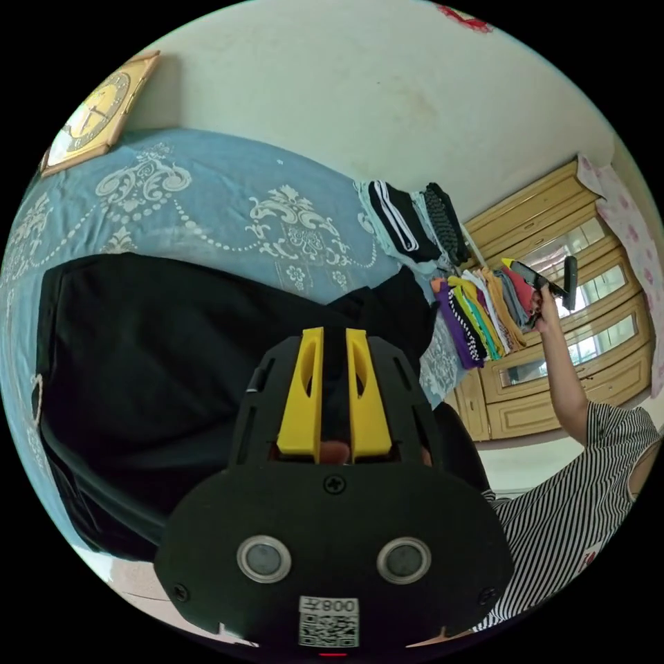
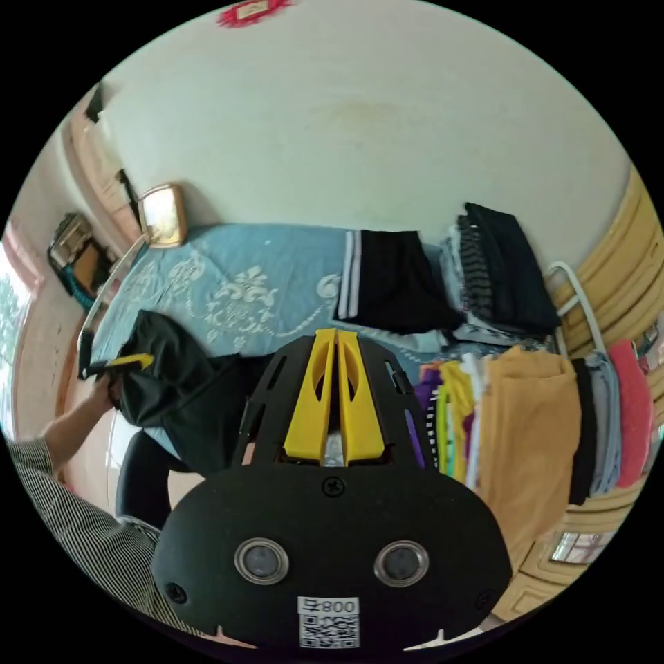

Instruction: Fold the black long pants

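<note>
Left gripper view: black pants (image 1: pixel 173 360) pinched between left gripper (image 1: pixel 335 346) jaws.

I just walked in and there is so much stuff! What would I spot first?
Probably the big black long pants spread on the light blue patterned bedspread, with the left yellow two-jaw claw over them. Next, the row of bright folded clothes hanging off the bed's edge, beside the wooden cabinet.

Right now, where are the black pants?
The black pants lie on the blue bedspread, in front of the left gripper. In the right gripper view they sit at the bed's left end.
</note>
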